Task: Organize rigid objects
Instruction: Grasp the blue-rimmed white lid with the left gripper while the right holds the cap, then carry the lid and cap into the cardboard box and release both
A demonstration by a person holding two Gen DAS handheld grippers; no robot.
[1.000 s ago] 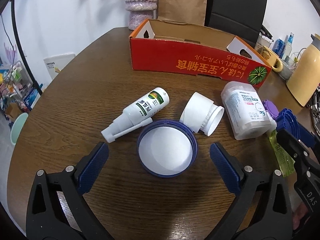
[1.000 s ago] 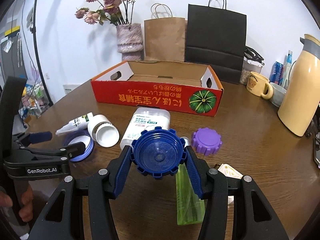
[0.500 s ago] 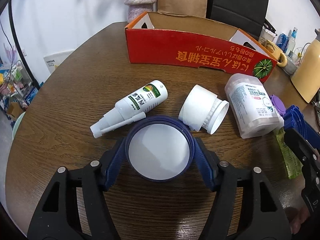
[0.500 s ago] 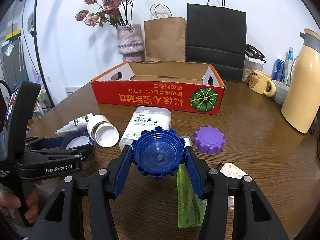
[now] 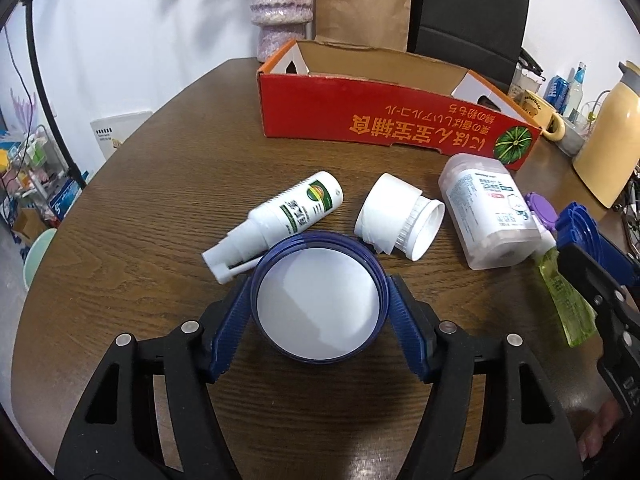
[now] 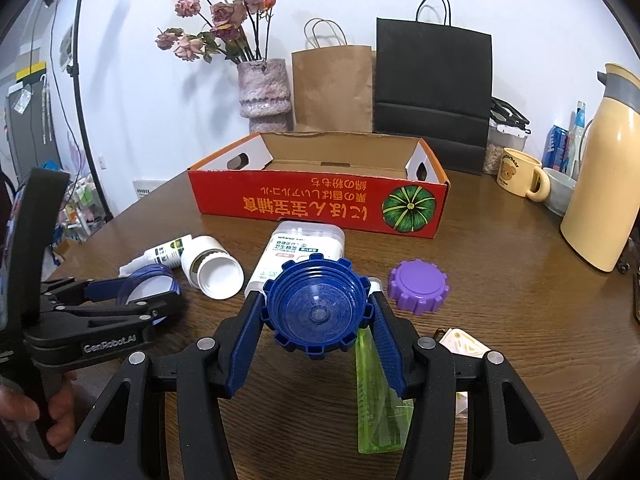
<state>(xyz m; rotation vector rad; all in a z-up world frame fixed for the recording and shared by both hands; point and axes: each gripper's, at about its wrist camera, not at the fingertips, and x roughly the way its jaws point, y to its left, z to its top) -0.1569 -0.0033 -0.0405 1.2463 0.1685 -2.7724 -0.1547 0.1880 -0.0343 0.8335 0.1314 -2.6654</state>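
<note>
Early stage, I'd say: red cardboard box (image 6: 320, 204) w/ the pumpkin print sits beyond both grippers and looks empty as far as its inside shows, so nothing sorted yet.

Left gripper (image 5: 320, 304): jaws have just been closing, now clamped approx. half-wide on the dark-blue round lid (image 5: 318, 296), white inside facing up, low over the bench (image 5: 140, 200).

Right gripper (image 6: 318, 312): jaws partly closed, clamped on the blue toothed cap (image 6: 318, 306), held clear of the bench.

Left to do: both held pieces plus the loose ones.

Count, loose on the bench:
- 1 white spray bottle (image 5: 280, 220), just ahead-left of left gripper
- 1 white open jar (image 5: 400, 216), on its side, ahead-right
- 1 cotton-swab tub (image 6: 298, 248), past right gripper
- 1 purple toothed cap (image 6: 418, 286), ahead-right of it
- 1 green clear tube (image 6: 380, 400), under its right finger
</note>
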